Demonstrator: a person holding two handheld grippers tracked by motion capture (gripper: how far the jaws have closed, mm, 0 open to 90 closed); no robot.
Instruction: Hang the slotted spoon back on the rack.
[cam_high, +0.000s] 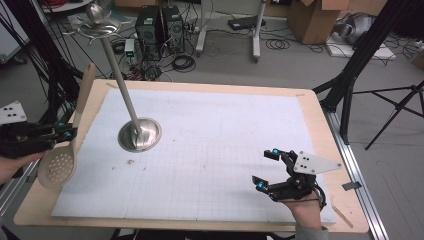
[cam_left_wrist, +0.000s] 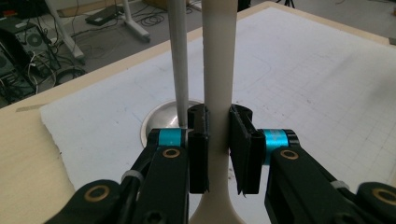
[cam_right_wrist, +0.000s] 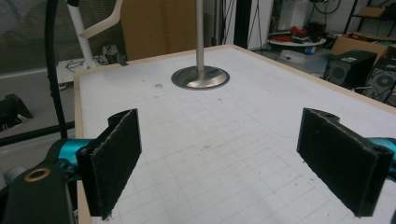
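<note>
A cream slotted spoon (cam_high: 62, 150) is held by the left gripper (cam_high: 64, 133) at the left edge of the table (cam_high: 210, 86). In the high view the spoon stands nearly upright: its perforated round bowl hangs low, over the table's left border, and its handle rises past the jaws toward the far left corner. In the left gripper view the handle of the slotted spoon (cam_left_wrist: 218, 93) is seen clamped between the two black pads of the left gripper (cam_left_wrist: 218, 149), with the widening neck of the spoon just below them and the long handle running up out of the frame. The jaws are closed on that handle, and both pads are pressed against its sides.

A metal stand (cam_high: 139, 134) is set on the white gridded mat (cam_high: 225, 150) that covers the table. Its round base rests on the left half of the mat, and a thin pole rises from it to a shallow dish at the top. In the left gripper view the pole of the stand (cam_left_wrist: 178, 60) is seen just behind the spoon's handle, slightly to one side.

The right gripper (cam_high: 267, 169) is held low over the near right part of the mat, well apart from the stand and the spoon. Its jaws are spread wide with nothing between them, as the right gripper view shows, where the right gripper (cam_right_wrist: 238, 158) faces the stand's base (cam_right_wrist: 200, 77) across bare mat.
</note>
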